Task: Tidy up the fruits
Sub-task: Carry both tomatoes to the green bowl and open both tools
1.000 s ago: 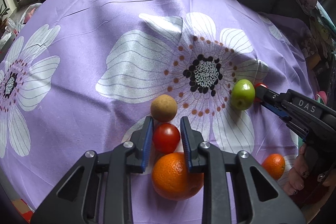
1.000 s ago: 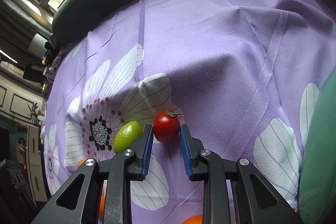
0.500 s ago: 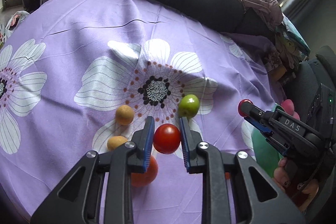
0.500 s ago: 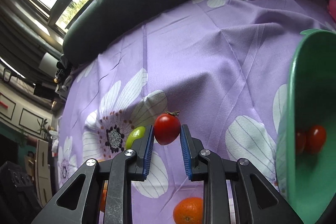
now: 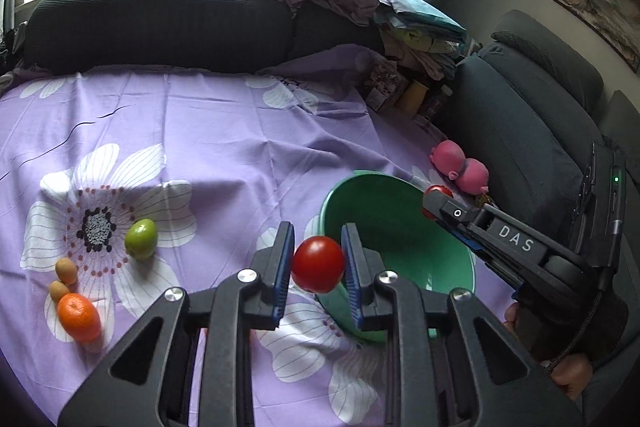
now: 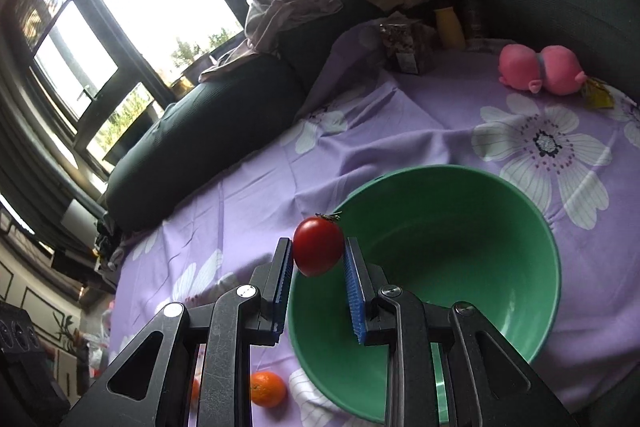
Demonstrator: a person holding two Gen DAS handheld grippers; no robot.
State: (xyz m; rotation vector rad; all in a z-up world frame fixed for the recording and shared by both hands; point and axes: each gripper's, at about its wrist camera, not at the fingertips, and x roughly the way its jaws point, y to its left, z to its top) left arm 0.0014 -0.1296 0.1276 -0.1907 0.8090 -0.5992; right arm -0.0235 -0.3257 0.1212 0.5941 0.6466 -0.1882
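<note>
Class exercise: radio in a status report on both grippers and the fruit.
Left gripper shut on a red tomato. Right gripper shut on a second tomato, at the green bowl rim. Nothing blocking the bowl.

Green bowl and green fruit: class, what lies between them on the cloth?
Left wrist view: bare purple cloth between the green fruit and green bowl.
</note>
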